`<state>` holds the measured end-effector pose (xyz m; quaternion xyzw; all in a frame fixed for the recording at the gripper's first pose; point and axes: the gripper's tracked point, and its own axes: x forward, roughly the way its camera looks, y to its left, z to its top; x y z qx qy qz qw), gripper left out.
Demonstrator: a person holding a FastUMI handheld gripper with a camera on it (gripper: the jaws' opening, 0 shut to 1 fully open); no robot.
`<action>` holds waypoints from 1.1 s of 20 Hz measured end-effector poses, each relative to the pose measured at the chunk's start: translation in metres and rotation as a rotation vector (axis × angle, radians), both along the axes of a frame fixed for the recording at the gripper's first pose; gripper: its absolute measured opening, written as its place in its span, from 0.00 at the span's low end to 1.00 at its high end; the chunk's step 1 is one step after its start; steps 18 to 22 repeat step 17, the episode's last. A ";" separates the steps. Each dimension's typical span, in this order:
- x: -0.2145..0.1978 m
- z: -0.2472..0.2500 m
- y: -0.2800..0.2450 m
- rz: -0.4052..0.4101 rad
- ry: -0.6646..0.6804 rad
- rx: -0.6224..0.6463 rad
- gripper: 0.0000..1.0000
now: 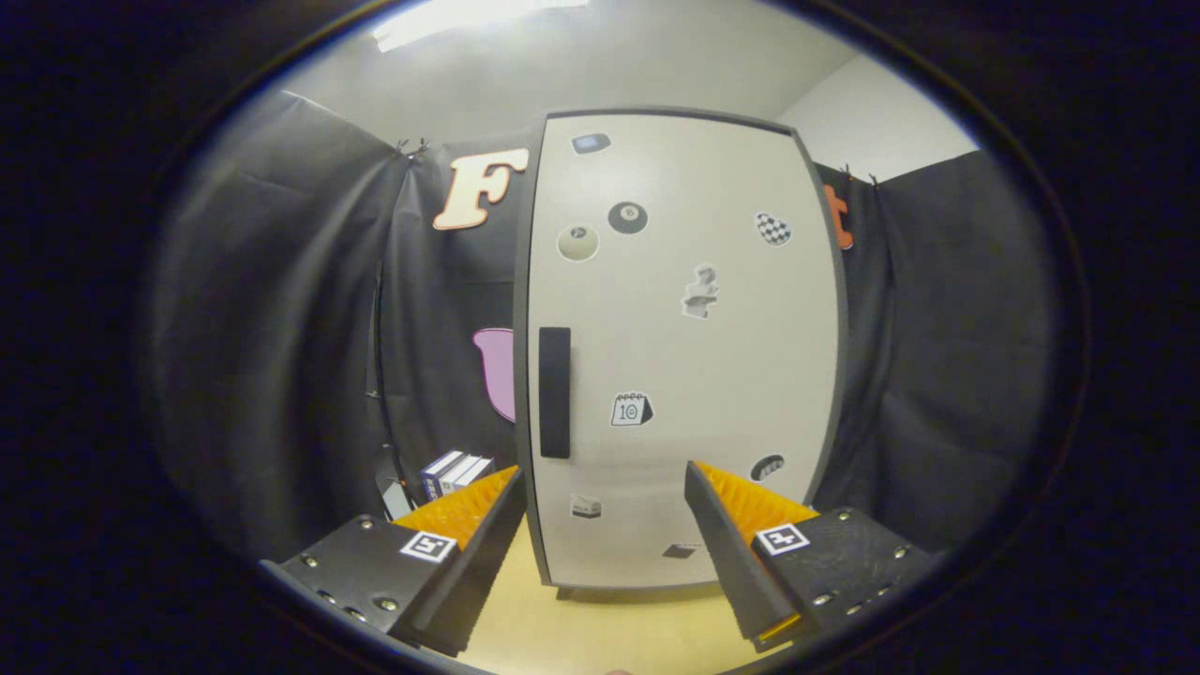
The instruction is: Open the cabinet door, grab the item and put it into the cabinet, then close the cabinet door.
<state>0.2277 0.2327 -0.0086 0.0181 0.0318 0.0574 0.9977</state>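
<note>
A tall pale cabinet (684,356) stands straight ahead on a light wooden table (609,628). Its door is closed and carries several small stickers. A dark vertical handle (554,392) sits near the door's left edge, above and just right of my left finger. My gripper (605,502) is open, with nothing between its fingers, which frame the lower part of the door from a short way off. A small dark-and-white box (455,472) lies to the left of the cabinet, just beyond my left finger, partly hidden by it.
Black cloth walls close in on both sides and behind the cabinet. A thin dark cable (380,375) hangs down the cloth on the left, near the box. The tabletop runs from my fingers to the cabinet's base.
</note>
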 end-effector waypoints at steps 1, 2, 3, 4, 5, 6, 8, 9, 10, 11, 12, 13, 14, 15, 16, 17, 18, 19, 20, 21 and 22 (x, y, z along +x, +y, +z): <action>-0.016 0.000 -0.006 -0.014 0.002 -0.004 1.00; -0.030 0.000 -0.012 -0.025 0.005 -0.009 1.00; -0.044 0.001 -0.019 -0.038 0.004 -0.013 1.00; -0.055 0.001 -0.025 -0.054 0.004 -0.017 1.00; -0.066 0.001 -0.030 -0.067 0.005 -0.025 1.00; -0.077 0.001 -0.034 -0.076 0.006 -0.031 1.00; -0.094 0.001 -0.040 -0.090 0.009 -0.031 1.00; -0.101 0.002 -0.042 -0.097 0.004 -0.026 1.00; -0.107 0.005 -0.043 -0.100 -0.001 -0.018 1.00; -0.113 0.005 -0.044 -0.102 0.001 -0.008 1.00; -0.118 0.006 -0.044 -0.104 0.002 0.001 1.00; -0.121 0.008 -0.046 -0.111 -0.001 0.008 1.00; -0.123 0.011 -0.047 -0.114 -0.007 0.010 1.00; -0.127 0.012 -0.047 -0.117 -0.010 0.013 1.00; -0.129 0.013 -0.047 -0.118 -0.011 0.017 1.00; -0.130 0.014 -0.047 -0.120 -0.015 0.023 1.00; -0.130 0.014 -0.047 -0.120 -0.015 0.023 1.00; -0.130 0.014 -0.047 -0.120 -0.015 0.023 1.00; -0.130 0.014 -0.047 -0.120 -0.015 0.023 1.00; -0.130 0.014 -0.047 -0.120 -0.015 0.023 1.00; -0.130 0.014 -0.047 -0.120 -0.015 0.023 1.00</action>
